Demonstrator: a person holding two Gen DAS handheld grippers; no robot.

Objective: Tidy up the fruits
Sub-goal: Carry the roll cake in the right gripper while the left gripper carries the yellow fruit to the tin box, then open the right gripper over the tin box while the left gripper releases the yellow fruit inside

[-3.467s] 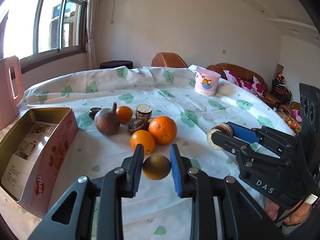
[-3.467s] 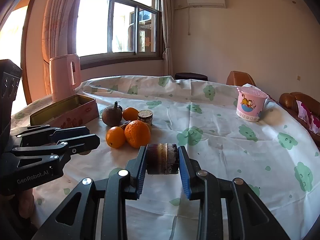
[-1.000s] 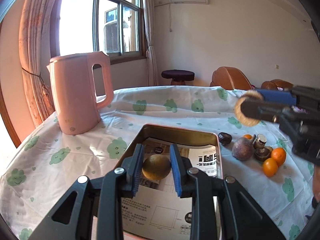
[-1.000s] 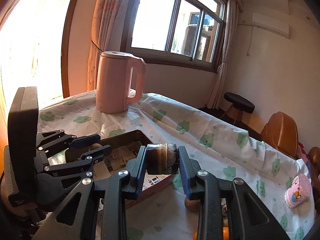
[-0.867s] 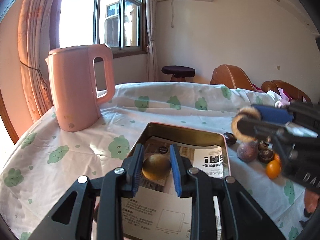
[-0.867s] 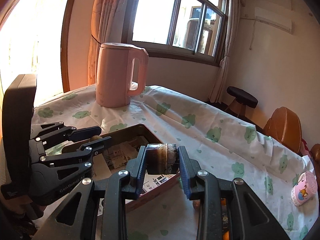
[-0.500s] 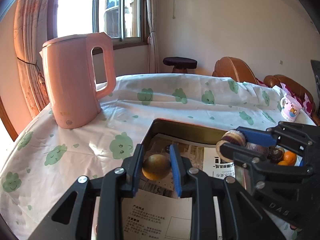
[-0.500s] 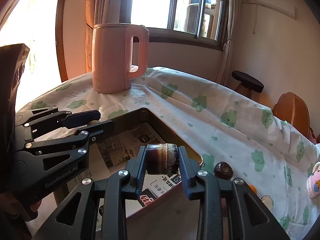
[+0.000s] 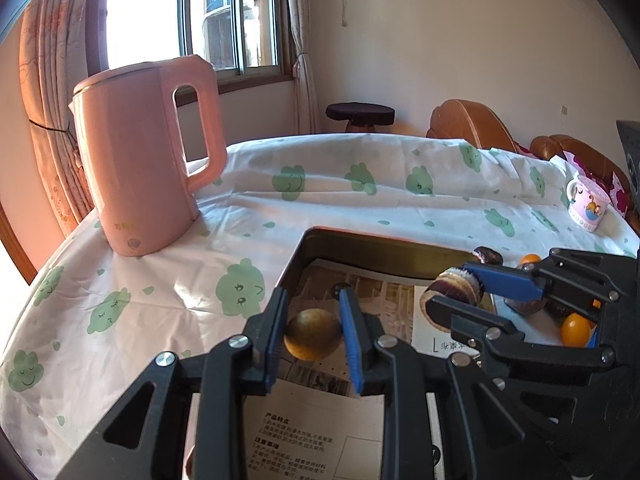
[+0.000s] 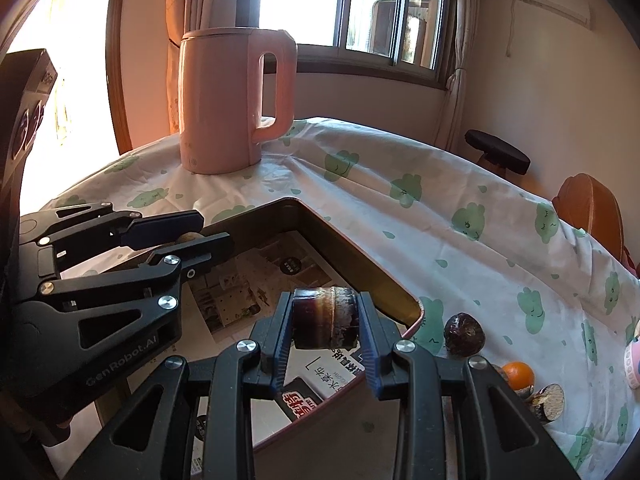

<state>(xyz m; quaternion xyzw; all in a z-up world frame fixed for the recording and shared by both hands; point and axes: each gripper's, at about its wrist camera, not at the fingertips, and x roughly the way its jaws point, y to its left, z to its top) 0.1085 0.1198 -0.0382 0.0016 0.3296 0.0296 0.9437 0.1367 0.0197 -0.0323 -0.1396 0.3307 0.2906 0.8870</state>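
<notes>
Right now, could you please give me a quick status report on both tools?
Left tool shut on round yellow-brown fruit. Right tool shut on dark cut fruit chunk. Both over paper-lined metal tin; nothing blocking.

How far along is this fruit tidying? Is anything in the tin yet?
No fruit shows in the tin yet, only paper. In hand: the left claw grips a round yellowish fruit and the right claw a dark cut piece, both over the tin. Left: an orange and dark fruits on the tablecloth.
</notes>
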